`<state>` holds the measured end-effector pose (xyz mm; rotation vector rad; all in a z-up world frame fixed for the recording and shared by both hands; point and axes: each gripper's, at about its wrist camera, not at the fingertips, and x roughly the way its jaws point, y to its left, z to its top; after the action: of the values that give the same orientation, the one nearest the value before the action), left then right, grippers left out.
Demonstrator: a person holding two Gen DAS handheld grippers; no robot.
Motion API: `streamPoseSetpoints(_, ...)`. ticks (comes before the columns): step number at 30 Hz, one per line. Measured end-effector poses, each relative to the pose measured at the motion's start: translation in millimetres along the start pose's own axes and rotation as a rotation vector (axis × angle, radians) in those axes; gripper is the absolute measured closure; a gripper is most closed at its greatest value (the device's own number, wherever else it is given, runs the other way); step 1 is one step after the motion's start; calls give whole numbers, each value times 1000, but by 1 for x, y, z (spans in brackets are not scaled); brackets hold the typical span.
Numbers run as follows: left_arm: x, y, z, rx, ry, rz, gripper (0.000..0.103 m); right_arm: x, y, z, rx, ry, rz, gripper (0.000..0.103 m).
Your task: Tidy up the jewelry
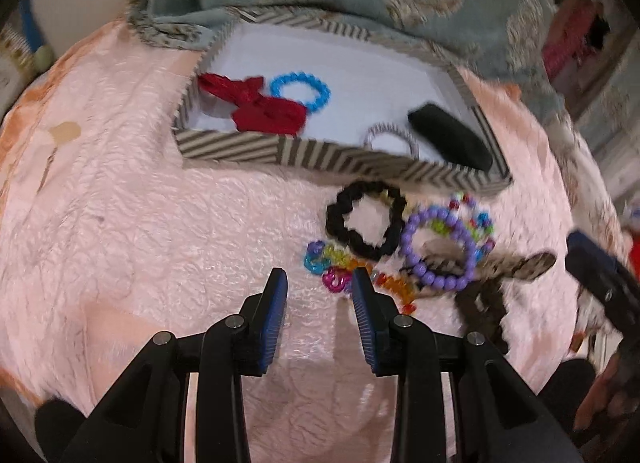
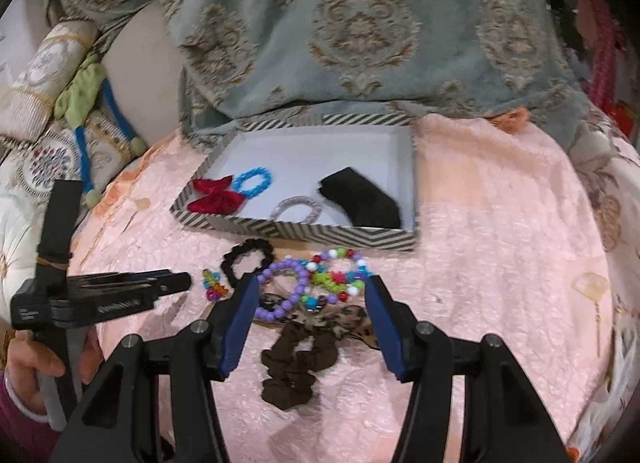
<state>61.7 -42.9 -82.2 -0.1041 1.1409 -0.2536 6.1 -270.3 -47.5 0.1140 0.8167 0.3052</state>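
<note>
A striped box (image 2: 304, 237) sits toward the far edge of the pink bedspread (image 2: 500, 223), its back wall against a blue-green patterned blanket (image 2: 360, 43). Inside it, a red bow (image 2: 214, 197) lies in the near left corner with a blue beaded ring (image 2: 253, 181) touching it, a grey hair tie (image 2: 295, 205) rests against the near wall, and a black folded cloth piece (image 2: 362, 199) fills the near right corner.

The rest of the jewelry is heaped on the bedspread just in front of the box's near wall: a black scrunchie (image 1: 366, 219), a purple bead bracelet (image 1: 440, 247) overlapping a multicoloured bead bracelet (image 2: 340, 275), a rainbow plastic chain (image 1: 348, 269), a leopard-print bow (image 2: 336, 317) and a brown scrunchie (image 2: 296, 363) nearest the bed's front edge.

The left gripper (image 1: 320, 283) is released, its jaws apart with nothing between them, fingertips just at the rainbow chain. The right gripper (image 2: 310, 295) is also released, jaws wide, straddling the purple and multicoloured bracelets above the leopard bow without pinching any. A hand (image 2: 30, 367) holds the left gripper's handle at the bed's left side.
</note>
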Motion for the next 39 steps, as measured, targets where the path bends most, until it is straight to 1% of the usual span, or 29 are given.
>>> streamPoseSetpoints(3,11,8,0,5,26,-7,86,17,6,4,-22,33,20,45)
streamPoseSetpoints(7,21,15,4,20,24,-34,80,45,14,12,-58,76,49,45)
streamPoseSetpoints(10,26,14,9,52,18,-63,79,69,20,21,-80,104,76,50)
streamPoseSetpoints(12,29,11,13,91,12,-76,79,82,22,27,-90,122,84,53)
streamPoseSetpoints(15,36,4,16,159,13,-68,79,105,26,34,-119,159,101,55)
streamPoseSetpoints(17,39,1,20,185,11,-69,79,123,32,37,-153,200,92,57)
streamPoseSetpoints(19,40,0,22,195,9,-92,79,135,35,37,-175,224,83,60)
streamPoseSetpoints(22,43,2,26,184,9,-134,79,150,34,38,-183,246,62,69)
streamPoseSetpoints(24,46,3,27,180,2,-152,85,157,32,37,-173,253,56,79)
streamPoseSetpoints(25,46,3,27,181,1,-153,97,160,31,37,-174,253,51,82)
streamPoseSetpoints(26,47,4,27,181,3,-150,103,163,31,37,-182,249,45,88)
streamPoseSetpoints(28,47,6,26,175,-5,-140,103,162,31,37,-193,240,36,92)
streamPoseSetpoints(29,45,8,25,166,-7,-148,103,160,31,37,-193,235,34,95)
streamPoseSetpoints(31,41,10,23,140,-14,-165,103,152,30,39,-177,215,55,96)
streamPoseSetpoints(33,32,13,21,123,-34,-165,103,138,30,41,-152,183,84,96)
streamPoseSetpoints(39,0,8,18,137,-93,-149,103,102,36,47,-143,117,115,96)
